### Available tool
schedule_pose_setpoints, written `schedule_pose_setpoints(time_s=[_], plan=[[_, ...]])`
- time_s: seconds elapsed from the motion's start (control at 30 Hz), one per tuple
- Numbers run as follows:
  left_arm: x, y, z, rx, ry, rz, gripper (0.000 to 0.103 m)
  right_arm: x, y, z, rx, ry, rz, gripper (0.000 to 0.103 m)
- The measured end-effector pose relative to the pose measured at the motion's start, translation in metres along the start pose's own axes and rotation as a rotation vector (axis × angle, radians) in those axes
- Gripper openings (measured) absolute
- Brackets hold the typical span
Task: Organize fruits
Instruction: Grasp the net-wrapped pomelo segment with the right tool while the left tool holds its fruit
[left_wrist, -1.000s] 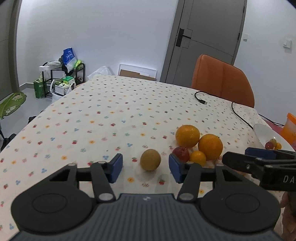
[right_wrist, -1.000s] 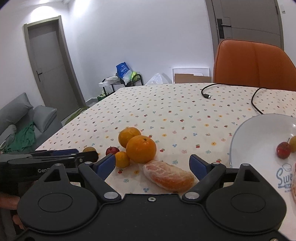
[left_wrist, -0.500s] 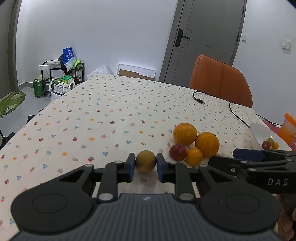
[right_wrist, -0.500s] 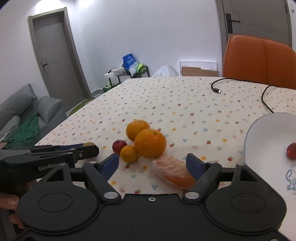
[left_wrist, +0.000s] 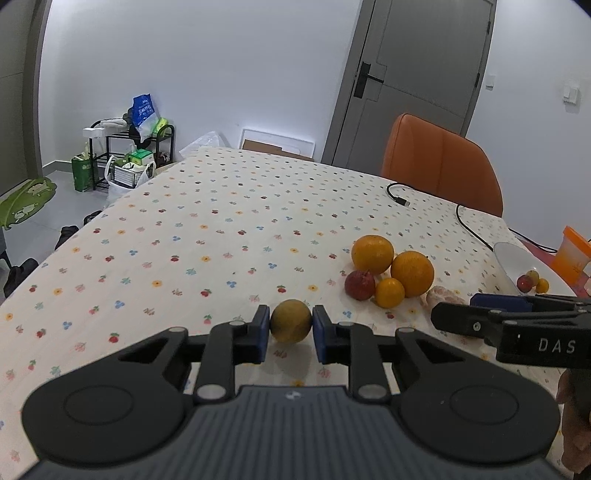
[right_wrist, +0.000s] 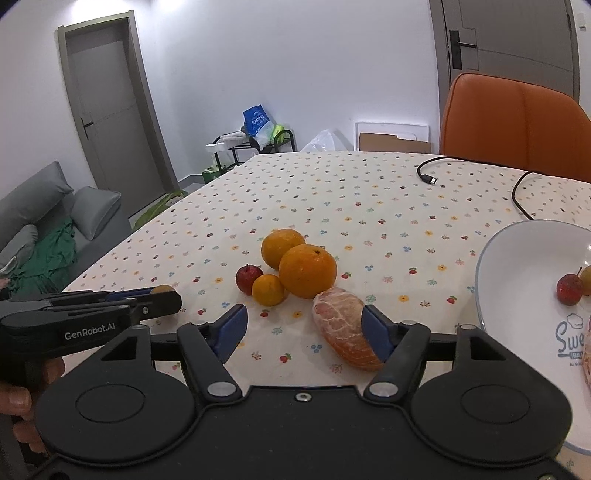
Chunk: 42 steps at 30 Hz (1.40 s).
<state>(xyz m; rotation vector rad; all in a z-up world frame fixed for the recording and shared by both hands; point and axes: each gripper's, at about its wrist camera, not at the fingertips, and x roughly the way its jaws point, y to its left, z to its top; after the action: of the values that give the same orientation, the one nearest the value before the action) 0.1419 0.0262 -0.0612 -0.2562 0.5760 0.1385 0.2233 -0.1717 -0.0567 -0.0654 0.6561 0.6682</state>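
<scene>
On the dotted tablecloth (left_wrist: 221, 236), oranges (left_wrist: 391, 262) near an orange chair (left_wrist: 439, 162).

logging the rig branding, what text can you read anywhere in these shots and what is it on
"GenRobot.AI": side of the left gripper, seen from the right wrist.
"DAS", cut off at the frame edge: side of the right gripper, seen from the left wrist.
"Swe", cut off: inside the white bowl; the smaller lines under it are unreadable.
Print on the blue bag: too small to read.
</scene>
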Motion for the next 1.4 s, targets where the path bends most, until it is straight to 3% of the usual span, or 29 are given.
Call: schedule_pose_setpoints(time_s=[0.33, 0.73, 0.8, 0.97, 1.03, 1.3, 1.4], plan=[[0.003, 0.003, -0.001, -0.005, 0.006, 0.005, 0.023, 0.02, -0.009, 0.004, -0.033, 0.035, -0.058, 0.068], [-0.002, 0.001, -0.005, 0.001, 0.004, -0.002, 0.023, 0.014, -0.003, -0.003, -0.043, 0.077, -0.028, 0.067], [-0.004, 0.0, -0.006, 0.003, 0.004, -0.004, 0.023, 0.011, 0.0, -0.005, -0.042, 0.077, -0.023, 0.065], [-0.009, -0.001, -0.009, 0.01, 0.002, -0.005, 0.023, 0.002, 0.004, -0.011, -0.035, 0.076, -0.007, 0.046], [-0.011, -0.001, -0.011, 0.01, 0.003, -0.005, 0.023, -0.001, 0.005, -0.012, -0.028, 0.078, 0.01, 0.045], [-0.015, -0.003, -0.012, 0.022, 0.0, -0.005, 0.023, -0.001, 0.007, -0.014, -0.037, 0.068, -0.006, 0.045], [-0.014, -0.002, -0.011, 0.021, 0.003, 0.0, 0.023, 0.002, 0.005, -0.01, -0.021, 0.07, -0.013, 0.05]])
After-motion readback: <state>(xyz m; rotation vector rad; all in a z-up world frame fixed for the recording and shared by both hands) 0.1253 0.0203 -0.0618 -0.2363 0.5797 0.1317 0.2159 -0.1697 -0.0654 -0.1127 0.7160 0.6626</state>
